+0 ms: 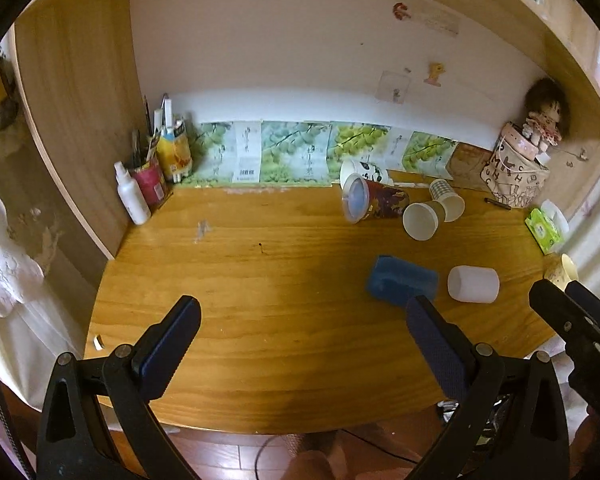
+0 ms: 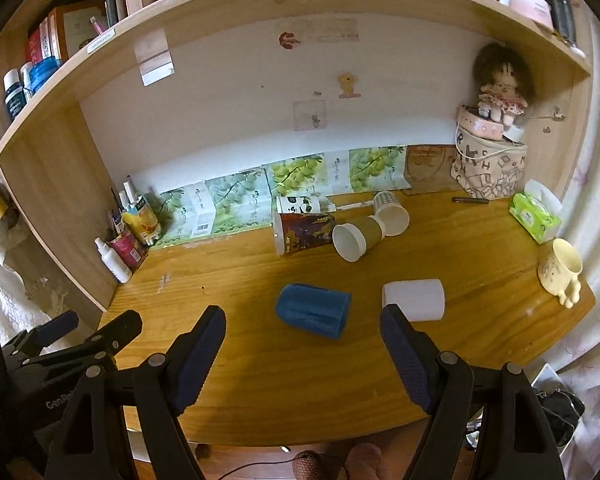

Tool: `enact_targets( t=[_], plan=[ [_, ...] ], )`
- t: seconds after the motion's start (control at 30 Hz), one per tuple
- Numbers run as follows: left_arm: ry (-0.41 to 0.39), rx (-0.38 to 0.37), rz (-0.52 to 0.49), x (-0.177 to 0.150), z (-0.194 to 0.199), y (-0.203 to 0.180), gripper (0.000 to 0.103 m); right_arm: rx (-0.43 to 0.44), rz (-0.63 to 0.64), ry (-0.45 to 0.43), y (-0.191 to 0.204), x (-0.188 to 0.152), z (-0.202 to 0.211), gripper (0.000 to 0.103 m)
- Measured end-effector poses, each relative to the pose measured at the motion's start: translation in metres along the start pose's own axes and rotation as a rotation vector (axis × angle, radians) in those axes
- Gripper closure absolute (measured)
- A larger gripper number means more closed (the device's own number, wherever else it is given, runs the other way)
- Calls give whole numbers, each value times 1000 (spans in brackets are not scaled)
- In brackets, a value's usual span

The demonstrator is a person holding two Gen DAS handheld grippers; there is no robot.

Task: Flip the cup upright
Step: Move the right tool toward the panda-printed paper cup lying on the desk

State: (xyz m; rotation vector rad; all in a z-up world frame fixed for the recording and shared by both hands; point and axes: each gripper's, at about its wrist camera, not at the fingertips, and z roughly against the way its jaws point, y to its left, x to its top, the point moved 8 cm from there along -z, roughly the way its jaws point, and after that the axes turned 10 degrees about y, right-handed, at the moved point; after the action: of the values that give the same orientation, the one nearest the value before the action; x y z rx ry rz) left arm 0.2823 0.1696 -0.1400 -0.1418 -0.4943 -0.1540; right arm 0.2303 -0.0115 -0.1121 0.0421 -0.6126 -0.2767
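Hovering low over the desk (image 2: 480,264), both grippers' jaws spread, empty.

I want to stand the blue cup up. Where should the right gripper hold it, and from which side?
Grip the blue cup across its middle, coming down from above. It lies on its side, clear of the white cup, so the right gripper, already open, can probably straddle its curved wall.

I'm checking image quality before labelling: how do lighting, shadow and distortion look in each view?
Left wrist view: strong fisheye bending of the desk edge, dim warm light, a broad shadow near the blue cup, slight softness. Right wrist view: the same curvature bows the shelf; the white cup reads bright, and a shadow darkens the middle of the desk.
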Motion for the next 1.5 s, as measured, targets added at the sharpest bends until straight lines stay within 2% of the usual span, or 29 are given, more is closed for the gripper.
enact_targets(
  t=[0.17,0.7,1.0,1.2,1.5],
  plan=[
    [32,-4,30,7,-9,6,1,21,7,13,1,12,-11,23],
    [70,71,99,47,-44,-5,1,56,104,51,-16,59,-58,23],
    [114,106,161,74,-75,-31,1,55,266,51,-38,103,-93,23],
    [170,137,208,85,-103,-42,1,66,384,46,-45,132,-120,23],
    [231,179,264,90,-133,-45,1,80,608,-11,-46,175,-157,23]
  ],
)
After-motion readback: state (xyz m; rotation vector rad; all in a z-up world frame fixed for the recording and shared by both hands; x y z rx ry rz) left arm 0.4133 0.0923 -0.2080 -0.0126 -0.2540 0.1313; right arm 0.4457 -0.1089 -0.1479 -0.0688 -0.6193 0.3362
